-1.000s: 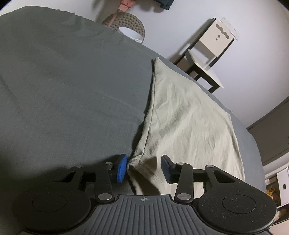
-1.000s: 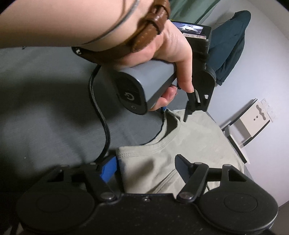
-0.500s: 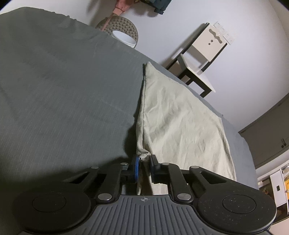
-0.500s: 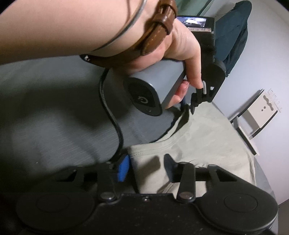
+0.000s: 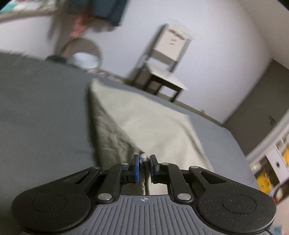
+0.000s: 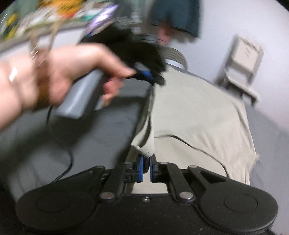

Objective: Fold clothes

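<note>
A pale beige T-shirt (image 5: pixel 153 126) lies on a grey bed cover (image 5: pixel 45 112). My left gripper (image 5: pixel 144 159) is shut on the shirt's near corner, and the cloth rises from the bed up to its pads. In the right wrist view, my right gripper (image 6: pixel 146 160) is shut on a bunched edge of the same T-shirt (image 6: pixel 198 117) and holds it off the grey bed cover (image 6: pixel 90 130). A person's hand (image 6: pixel 72 72) carries the left gripper (image 6: pixel 154 78) farther back, and the shirt's edge hangs taut between the two grippers. Both views are blurred by motion.
A white chair (image 5: pixel 168 59) and a round woven basket (image 5: pixel 84 54) stand by the wall beyond the bed. Dark clothes (image 5: pixel 106 10) hang above them. Shelves (image 5: pixel 271 162) are at the right. A black cable (image 6: pixel 68 159) trails from the left gripper's handle.
Both grippers closed on the shirt's near edge and lifted it off the bed. The left one closed first. The views tilted up toward the wall.
</note>
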The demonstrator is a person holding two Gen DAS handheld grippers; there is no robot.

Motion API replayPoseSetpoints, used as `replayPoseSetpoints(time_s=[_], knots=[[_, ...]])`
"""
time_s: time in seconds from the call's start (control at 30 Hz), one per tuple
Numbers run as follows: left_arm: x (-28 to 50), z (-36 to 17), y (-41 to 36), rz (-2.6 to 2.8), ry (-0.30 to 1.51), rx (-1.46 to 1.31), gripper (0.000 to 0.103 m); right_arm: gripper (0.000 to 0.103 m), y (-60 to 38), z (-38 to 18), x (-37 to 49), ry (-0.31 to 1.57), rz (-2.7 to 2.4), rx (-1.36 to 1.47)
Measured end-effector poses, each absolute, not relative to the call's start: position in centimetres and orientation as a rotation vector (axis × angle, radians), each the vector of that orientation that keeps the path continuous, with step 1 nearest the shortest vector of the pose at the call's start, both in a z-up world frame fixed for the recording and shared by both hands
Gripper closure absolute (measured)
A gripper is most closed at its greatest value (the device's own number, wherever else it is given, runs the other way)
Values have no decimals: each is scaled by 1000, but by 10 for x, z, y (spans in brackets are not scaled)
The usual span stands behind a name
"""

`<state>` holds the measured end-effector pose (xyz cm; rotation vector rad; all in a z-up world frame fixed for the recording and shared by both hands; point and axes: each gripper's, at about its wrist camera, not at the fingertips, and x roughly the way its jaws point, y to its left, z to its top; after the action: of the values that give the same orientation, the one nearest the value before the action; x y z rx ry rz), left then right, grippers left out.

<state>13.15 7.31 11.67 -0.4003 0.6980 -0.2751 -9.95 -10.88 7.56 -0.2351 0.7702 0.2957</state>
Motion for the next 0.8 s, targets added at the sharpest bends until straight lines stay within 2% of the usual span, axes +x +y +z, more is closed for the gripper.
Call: replayPoseSetpoints(time_s=[0.17,0.5,0.53,0.57,0.63,0.8], knots=[[148,139,11,-351,709,-268,92,98,-182,82,-100,815,202,40],[167,129,-60,-348,803,-190,92,98,-272,65,-98,931,121,429],[167,128,-60,-333,810,-190,92,95,-275,64,-97,937,125,451],[167,128,-60,-319,817,-191,92,81,-278,61,-94,939,125,466],[167,126,-53,-297,820,-218,92,63,-281,54,-83,937,130,503],[165,127,-34,-258,817,-262,92,64,-281,33,-60,979,187,615]])
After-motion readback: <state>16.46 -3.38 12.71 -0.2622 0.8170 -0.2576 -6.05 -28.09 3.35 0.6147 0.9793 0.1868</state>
